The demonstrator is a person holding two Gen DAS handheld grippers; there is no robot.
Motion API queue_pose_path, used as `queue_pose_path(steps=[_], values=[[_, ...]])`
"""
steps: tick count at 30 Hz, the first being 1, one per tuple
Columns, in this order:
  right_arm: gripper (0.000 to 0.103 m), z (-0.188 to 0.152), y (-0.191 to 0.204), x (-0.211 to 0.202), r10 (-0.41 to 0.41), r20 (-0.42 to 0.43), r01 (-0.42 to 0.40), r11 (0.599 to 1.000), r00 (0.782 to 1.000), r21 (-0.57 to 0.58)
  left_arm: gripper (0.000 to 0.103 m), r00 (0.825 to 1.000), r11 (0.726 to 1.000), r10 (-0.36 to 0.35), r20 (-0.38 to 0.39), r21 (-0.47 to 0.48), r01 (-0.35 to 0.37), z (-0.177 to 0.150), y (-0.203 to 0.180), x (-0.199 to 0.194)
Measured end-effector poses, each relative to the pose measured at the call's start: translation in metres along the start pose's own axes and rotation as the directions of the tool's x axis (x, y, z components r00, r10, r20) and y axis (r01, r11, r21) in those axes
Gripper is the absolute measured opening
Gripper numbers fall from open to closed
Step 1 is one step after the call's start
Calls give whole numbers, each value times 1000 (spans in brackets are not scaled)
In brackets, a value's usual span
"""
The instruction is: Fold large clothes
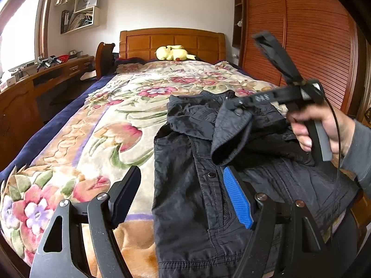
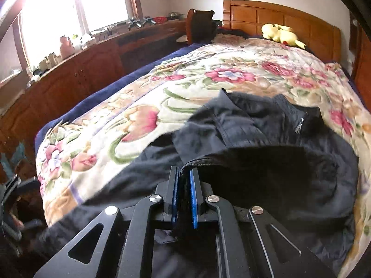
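A black jacket (image 1: 194,185) lies on the floral blanket (image 1: 92,139) on the bed, toward its right side. My left gripper (image 1: 183,197) is open and empty, its jaws wide over the jacket's front near a snap button. My right gripper (image 2: 184,185) is shut on the jacket's sleeve cuff (image 2: 231,159) and holds it lifted over the jacket body (image 2: 289,185). In the left wrist view the right gripper (image 1: 241,106) shows at the right, hand-held, with the cuff (image 1: 231,136) hanging from it.
A yellow plush toy (image 1: 172,52) lies by the wooden headboard (image 1: 171,41). A wooden desk (image 1: 34,81) with clutter runs along the left wall under the window. A slatted wooden wardrobe (image 1: 301,34) stands on the right. A chair (image 2: 200,27) stands by the bed's far left.
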State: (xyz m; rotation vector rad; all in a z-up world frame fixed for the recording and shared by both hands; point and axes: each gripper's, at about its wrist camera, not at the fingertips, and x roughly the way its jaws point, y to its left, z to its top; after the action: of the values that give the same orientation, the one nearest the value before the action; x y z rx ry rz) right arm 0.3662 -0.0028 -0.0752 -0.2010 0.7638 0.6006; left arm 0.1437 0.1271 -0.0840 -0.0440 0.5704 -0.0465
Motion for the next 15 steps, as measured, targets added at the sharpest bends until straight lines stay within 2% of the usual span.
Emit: queue_pose_path(steps=[3, 5, 8, 10, 11, 15], values=[[8, 12, 18, 10, -26, -15, 25, 998, 1000, -65, 75, 1000, 1000, 5, -1, 3, -5, 0, 1, 0], [10, 18, 22, 19, -44, -38, 42, 997, 998, -61, 75, 1000, 1000, 3, -2, 2, -3, 0, 1, 1], [21, 24, 20, 31, -39, -51, 38, 999, 998, -24, 75, 1000, 1000, 4, -2, 3, -4, 0, 0, 1], [38, 28, 20, 32, -30, -42, 29, 1000, 999, -12, 75, 1000, 1000, 3, -2, 6, -3, 1, -1, 2], [41, 28, 20, 31, -23, -35, 23, 1000, 999, -8, 75, 1000, 1000, 5, -4, 9, -5, 0, -2, 3], [42, 13, 14, 21, -56, -20, 56, 998, 998, -16, 75, 1000, 1000, 12, -17, 21, -12, -1, -4, 7]])
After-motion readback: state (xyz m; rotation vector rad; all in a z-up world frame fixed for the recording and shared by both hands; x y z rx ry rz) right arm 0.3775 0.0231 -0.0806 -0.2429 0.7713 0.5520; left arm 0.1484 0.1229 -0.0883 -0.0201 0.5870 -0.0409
